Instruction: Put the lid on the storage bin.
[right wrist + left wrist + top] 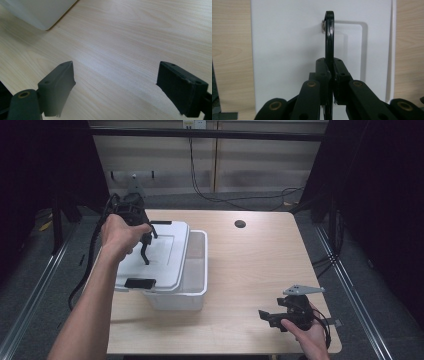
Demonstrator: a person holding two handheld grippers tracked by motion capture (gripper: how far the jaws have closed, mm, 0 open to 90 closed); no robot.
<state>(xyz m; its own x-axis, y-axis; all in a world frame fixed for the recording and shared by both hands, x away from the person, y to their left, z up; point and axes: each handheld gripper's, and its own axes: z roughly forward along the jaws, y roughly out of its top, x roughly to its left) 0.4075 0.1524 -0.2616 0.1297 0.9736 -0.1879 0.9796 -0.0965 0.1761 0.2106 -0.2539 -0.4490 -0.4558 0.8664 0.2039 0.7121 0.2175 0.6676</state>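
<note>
A white lid (162, 257) with black end latches (139, 283) lies askew over the left side of a white plastic bin (199, 270), leaving the bin's right strip uncovered. My left gripper (143, 239) points down over the lid and is shut on its thin black handle (145, 252). In the left gripper view the jaws pinch that handle (329, 37), which runs up to a rivet on the lid (287, 50). My right gripper (267, 316) rests low over the table's near right corner; its fingers (58, 85) stand wide apart, open, over bare wood.
The wooden table (260, 265) has a round cable hole (240, 224) at the back. A corner of the bin (37, 12) shows at the upper left of the right gripper view. Cables (235, 197) lie on the floor behind, and metal rails run along both sides.
</note>
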